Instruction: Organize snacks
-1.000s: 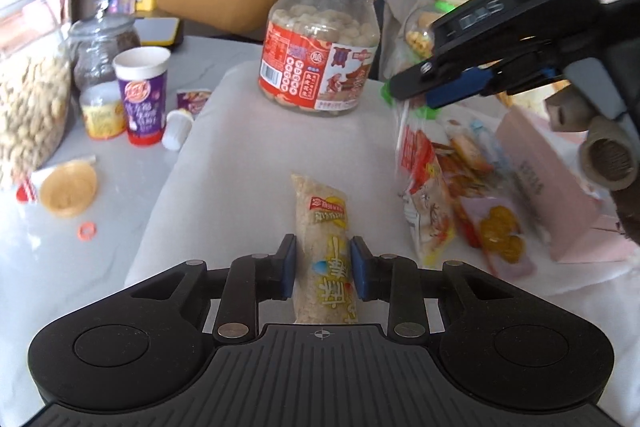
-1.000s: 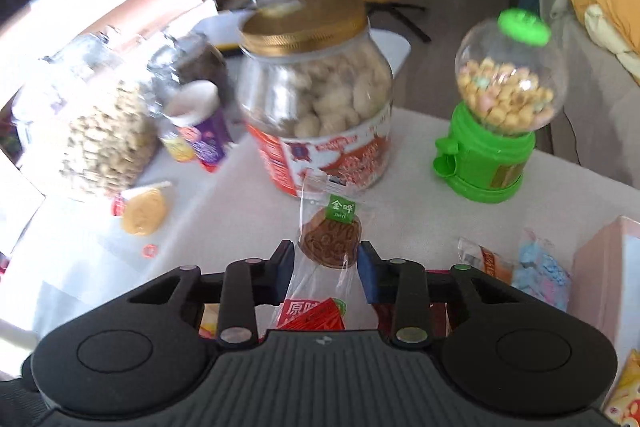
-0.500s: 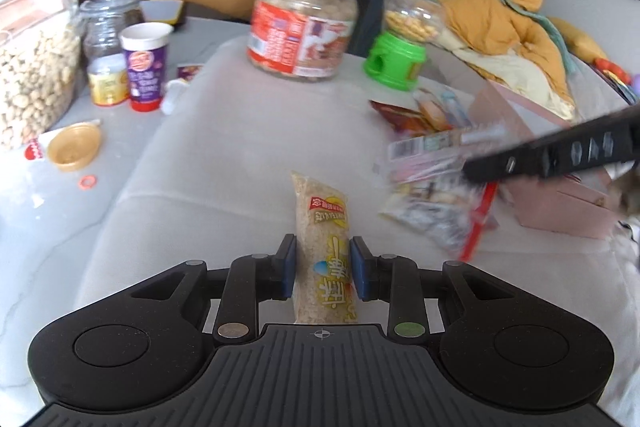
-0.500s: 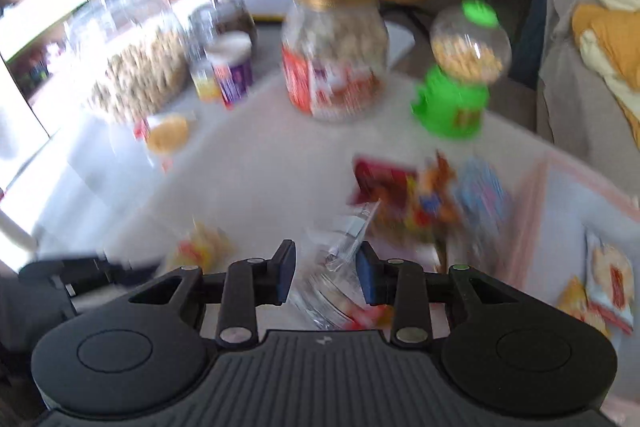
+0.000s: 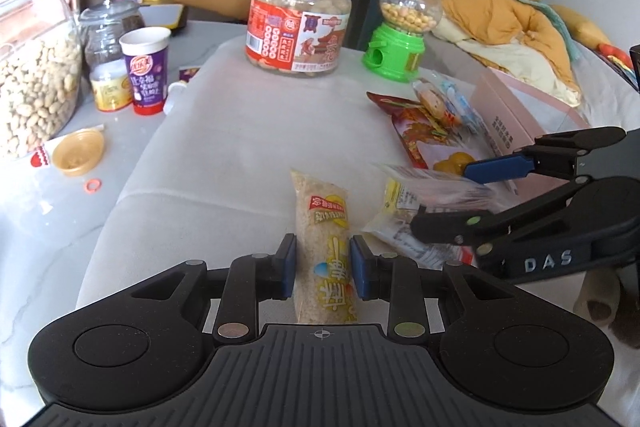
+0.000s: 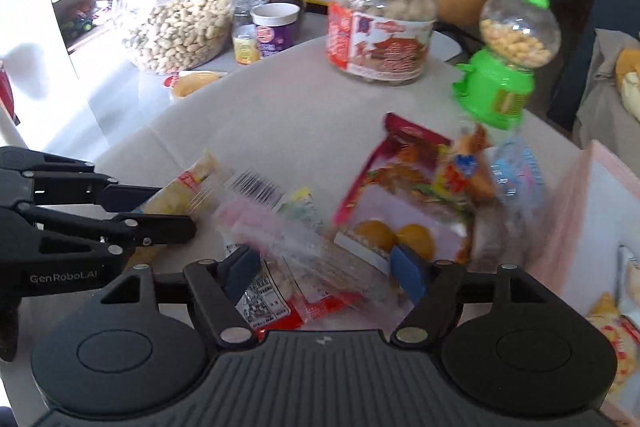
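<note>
My left gripper (image 5: 323, 263) is shut on a long yellow rice-snack packet (image 5: 322, 239) that lies on the white cloth (image 5: 260, 131). It also shows in the right wrist view (image 6: 180, 193). My right gripper (image 6: 324, 267) is open, its jaws wide apart over a clear packet with a red edge (image 6: 280, 259), which is blurred beneath it. In the left wrist view the right gripper (image 5: 460, 195) sits over that clear packet (image 5: 404, 223), just right of my left one. A pile of snack packets (image 6: 420, 187) lies beside a pink box (image 6: 592, 227).
A large red-labelled jar (image 5: 300, 23), a green candy dispenser (image 5: 400, 31), a purple cup (image 5: 146, 71), a peanut jar (image 5: 32, 75) and a small orange lid (image 5: 78, 157) stand around the cloth. The pink box (image 5: 516, 123) holds several packets.
My right gripper came down from near the red-labelled jar to the cloth and opened, letting go of the clear packet beside my left gripper. The left gripper still grips the rice-snack packet.
</note>
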`<action>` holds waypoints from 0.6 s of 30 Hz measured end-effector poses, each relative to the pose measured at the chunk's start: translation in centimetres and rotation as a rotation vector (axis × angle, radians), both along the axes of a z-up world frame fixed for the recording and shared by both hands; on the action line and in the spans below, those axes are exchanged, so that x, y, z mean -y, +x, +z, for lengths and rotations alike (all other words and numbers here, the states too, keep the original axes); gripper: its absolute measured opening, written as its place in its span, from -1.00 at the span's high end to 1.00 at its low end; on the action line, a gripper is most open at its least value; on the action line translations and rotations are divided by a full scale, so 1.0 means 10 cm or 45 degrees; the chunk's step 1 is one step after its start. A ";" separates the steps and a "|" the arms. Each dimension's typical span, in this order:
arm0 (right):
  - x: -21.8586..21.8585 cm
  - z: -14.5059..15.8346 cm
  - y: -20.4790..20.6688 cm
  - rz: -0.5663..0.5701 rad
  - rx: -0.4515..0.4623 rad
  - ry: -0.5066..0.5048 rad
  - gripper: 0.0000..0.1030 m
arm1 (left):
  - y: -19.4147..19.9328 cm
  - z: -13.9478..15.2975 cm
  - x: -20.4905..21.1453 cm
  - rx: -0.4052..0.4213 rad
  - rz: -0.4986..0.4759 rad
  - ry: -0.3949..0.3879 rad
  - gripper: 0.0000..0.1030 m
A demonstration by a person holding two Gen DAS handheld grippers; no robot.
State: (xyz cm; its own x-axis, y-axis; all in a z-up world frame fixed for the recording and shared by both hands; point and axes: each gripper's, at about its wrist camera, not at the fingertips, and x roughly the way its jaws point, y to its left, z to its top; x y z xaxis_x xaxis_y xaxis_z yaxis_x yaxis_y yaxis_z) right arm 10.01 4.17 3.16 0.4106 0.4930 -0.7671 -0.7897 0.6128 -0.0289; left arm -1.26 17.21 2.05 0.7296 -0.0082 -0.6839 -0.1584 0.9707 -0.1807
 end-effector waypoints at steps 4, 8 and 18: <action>0.02 0.02 -0.07 -0.007 -0.013 0.008 -0.41 | -0.02 -0.01 -0.01 0.011 0.007 -0.016 0.36; 0.21 0.07 -0.19 0.005 -0.062 0.032 -0.34 | -0.03 -0.02 -0.05 0.023 0.019 -0.054 0.36; 0.42 0.06 -0.39 0.071 -0.088 0.039 -0.44 | -0.02 -0.01 -0.23 0.027 0.093 -0.107 0.37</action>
State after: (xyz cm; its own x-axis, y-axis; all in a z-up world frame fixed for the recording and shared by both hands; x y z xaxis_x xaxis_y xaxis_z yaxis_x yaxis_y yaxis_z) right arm 6.12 -0.05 3.79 0.3286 0.5373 -0.7768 -0.8222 0.5675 0.0447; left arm -1.49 19.51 1.98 0.7447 -0.0113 -0.6673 -0.2233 0.9380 -0.2650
